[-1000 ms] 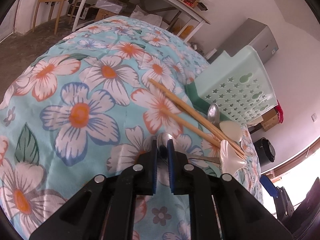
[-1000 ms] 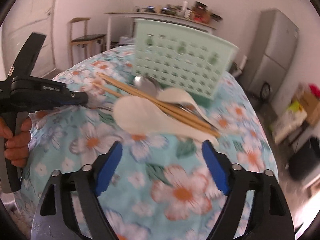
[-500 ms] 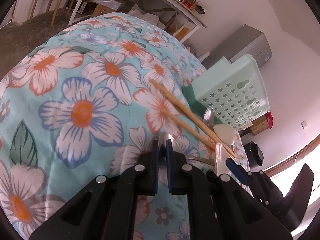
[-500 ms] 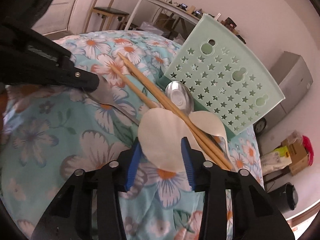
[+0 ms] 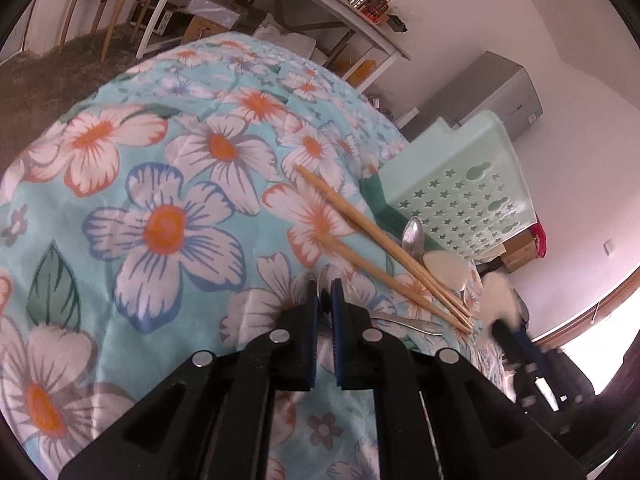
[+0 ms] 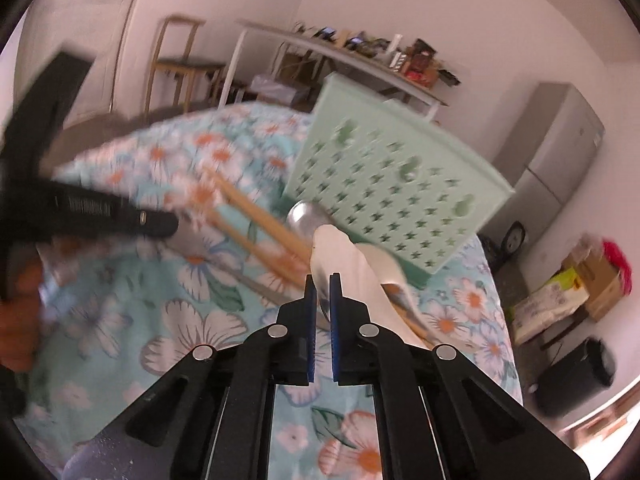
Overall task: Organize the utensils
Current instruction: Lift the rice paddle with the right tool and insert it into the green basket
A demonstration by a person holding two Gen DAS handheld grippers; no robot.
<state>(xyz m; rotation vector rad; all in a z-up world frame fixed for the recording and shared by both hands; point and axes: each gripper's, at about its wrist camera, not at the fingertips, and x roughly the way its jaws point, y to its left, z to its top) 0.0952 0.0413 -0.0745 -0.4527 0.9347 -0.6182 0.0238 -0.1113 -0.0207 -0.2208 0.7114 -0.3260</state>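
Jaws of the right gripper (image 6: pixel 323 280) have just been closing and now clench the white spoon (image 6: pixel 344 256), lifted ahead of them. Left gripper (image 5: pixel 325 286) clamps the metal spoon (image 5: pixel 325 280) on the bench (image 5: pixel 160 200); chopsticks (image 5: pixel 380 240) and green basket (image 5: pixel 460 184) lie beyond.

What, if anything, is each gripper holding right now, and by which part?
The left gripper pinches a metal spoon by its bowl. The right gripper has just closed on a white spoon at its bowl edge.
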